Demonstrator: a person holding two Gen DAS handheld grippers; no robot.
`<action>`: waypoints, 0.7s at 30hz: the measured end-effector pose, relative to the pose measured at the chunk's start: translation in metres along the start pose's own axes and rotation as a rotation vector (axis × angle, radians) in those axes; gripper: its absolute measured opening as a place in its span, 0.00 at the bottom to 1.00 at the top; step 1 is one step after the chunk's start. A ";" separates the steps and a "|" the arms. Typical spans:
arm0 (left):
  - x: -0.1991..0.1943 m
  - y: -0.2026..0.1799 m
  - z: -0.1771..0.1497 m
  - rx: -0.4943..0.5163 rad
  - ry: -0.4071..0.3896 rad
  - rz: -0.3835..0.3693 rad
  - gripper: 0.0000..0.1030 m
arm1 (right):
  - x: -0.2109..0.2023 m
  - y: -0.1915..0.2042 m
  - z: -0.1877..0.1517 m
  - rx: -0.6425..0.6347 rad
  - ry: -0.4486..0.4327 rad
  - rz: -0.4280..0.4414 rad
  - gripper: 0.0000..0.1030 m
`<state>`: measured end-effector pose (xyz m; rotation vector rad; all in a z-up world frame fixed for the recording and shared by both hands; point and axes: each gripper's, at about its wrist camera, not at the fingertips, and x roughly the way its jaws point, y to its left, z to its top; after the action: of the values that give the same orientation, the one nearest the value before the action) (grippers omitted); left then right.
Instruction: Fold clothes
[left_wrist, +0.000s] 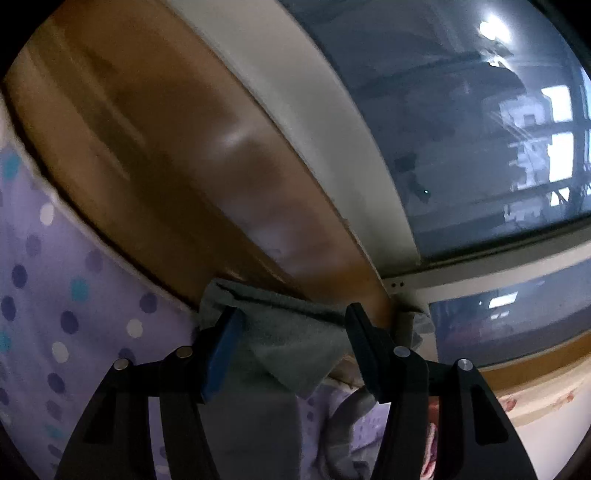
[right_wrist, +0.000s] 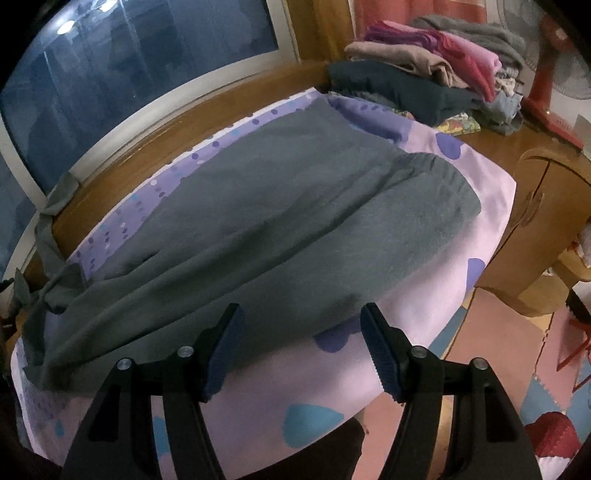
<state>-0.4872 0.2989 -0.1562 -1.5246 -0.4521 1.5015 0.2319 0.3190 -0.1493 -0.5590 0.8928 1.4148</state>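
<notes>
purple dotted bedding (right_wrist: 491, 206) fills mid-frame, grey trousers (right_wrist: 258, 221) spread across it. right gripper (right_wrist: 301, 347) hovers lower centre, jaws wide, empty. left gripper (left_wrist: 291, 345) gapes around grey cloth (left_wrist: 295, 332).

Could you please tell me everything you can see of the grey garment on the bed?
The grey garment looks like soft fleece trousers with a gathered elastic waistband at the far right end. It lies spread, mostly flat with shallow wrinkles, on the lilac spotted sheet. Its left end is bunched and runs off toward the wooden ledge. The left gripper has open fingers around a fold of it. The right gripper hovers open over its near edge.
</notes>
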 end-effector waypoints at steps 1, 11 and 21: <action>0.002 0.003 0.001 -0.017 0.012 0.008 0.53 | -0.001 0.002 0.000 -0.001 -0.003 -0.003 0.64; -0.028 0.024 -0.004 -0.179 0.009 -0.083 0.04 | 0.004 0.006 0.005 -0.001 -0.030 0.038 0.64; -0.165 0.027 -0.065 -0.264 -0.294 -0.063 0.03 | 0.021 -0.029 0.039 -0.049 -0.045 0.124 0.64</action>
<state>-0.4677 0.1325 -0.0918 -1.4743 -0.8920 1.6735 0.2664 0.3598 -0.1487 -0.5140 0.8704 1.5591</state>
